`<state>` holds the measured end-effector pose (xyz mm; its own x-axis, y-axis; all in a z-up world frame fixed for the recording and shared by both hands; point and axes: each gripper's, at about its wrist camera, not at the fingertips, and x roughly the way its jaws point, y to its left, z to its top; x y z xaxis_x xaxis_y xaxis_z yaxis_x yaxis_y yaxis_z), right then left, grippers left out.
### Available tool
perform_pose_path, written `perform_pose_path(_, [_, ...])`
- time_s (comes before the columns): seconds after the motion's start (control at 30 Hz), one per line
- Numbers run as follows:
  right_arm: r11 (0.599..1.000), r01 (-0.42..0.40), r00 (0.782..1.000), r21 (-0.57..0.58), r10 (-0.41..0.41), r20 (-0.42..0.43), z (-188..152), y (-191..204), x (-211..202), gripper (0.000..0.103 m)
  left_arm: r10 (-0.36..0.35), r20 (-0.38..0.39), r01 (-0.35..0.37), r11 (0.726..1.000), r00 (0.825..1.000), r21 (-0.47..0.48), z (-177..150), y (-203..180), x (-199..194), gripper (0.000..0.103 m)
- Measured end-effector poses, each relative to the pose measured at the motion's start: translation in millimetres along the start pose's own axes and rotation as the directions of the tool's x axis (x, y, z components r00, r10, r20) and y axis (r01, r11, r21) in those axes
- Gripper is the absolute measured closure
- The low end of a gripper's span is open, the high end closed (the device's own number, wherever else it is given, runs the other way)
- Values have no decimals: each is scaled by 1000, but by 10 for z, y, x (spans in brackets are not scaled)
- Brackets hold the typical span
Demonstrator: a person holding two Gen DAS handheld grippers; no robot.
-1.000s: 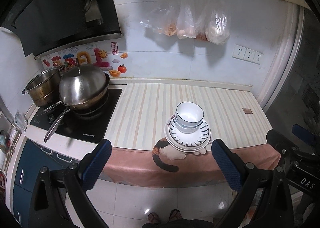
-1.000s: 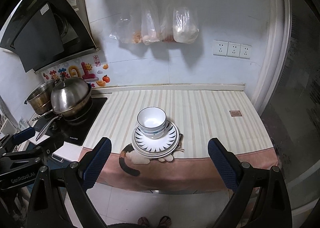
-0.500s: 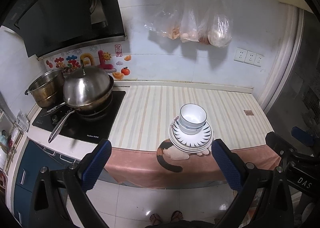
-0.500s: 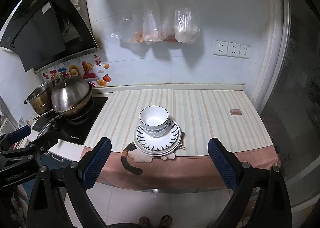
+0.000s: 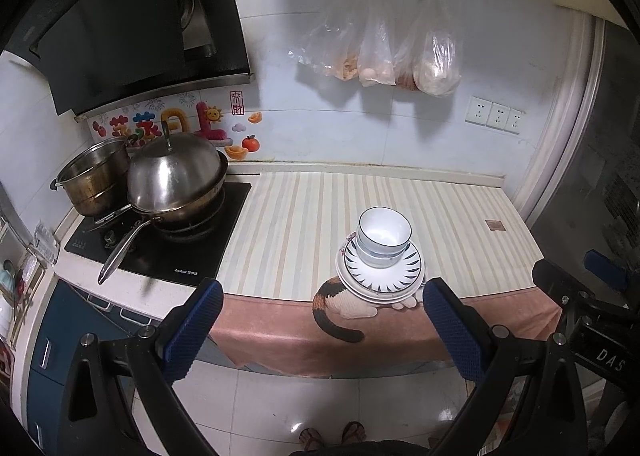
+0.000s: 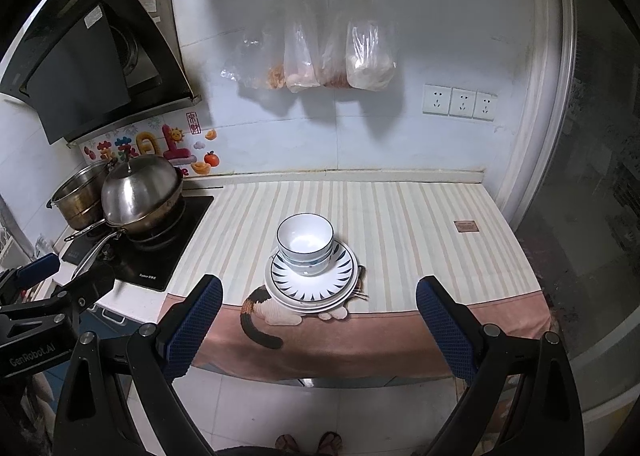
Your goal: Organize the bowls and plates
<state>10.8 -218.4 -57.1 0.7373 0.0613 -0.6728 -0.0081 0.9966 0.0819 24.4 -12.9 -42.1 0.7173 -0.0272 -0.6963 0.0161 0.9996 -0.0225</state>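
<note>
**Glazed stack at the counter's front edge: grip by the rims**

Both your tools are spread wide with nothing between the pads: the left gripper [image 5: 322, 326] and the right gripper [image 6: 318, 322] hang out over the floor, short of the counter.

The nested bowls [image 6: 305, 244] sit on a stack of plates [image 6: 311, 286], the top one white with a dark ray pattern. The pile rests on the striped cloth [image 6: 400, 224], close to the front edge where the cat print begins. How many bowls and plates there are is hard to count from here.

Expect ceramic: rigid, fairly heavy as a pile, glossy and likely slick against the pads, and it will chip or break if dropped. Pinch a bowl across its wall at the rim, one pad inside and one outside. A plate probably needs its lip caught from the side, since it lies flat on the one below.

This tidy pile fits either dishes awaiting sorting or dishes already gathered, so the pictures don't settle which.
</note>
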Motion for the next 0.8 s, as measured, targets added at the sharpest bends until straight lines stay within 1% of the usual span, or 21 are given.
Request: perform_pose_path(0.8, [1000,-3,1000,5,3,-10,-115,65,-157,3,-7,-6,7,1000,1000,-14,-156,71,-139,0])
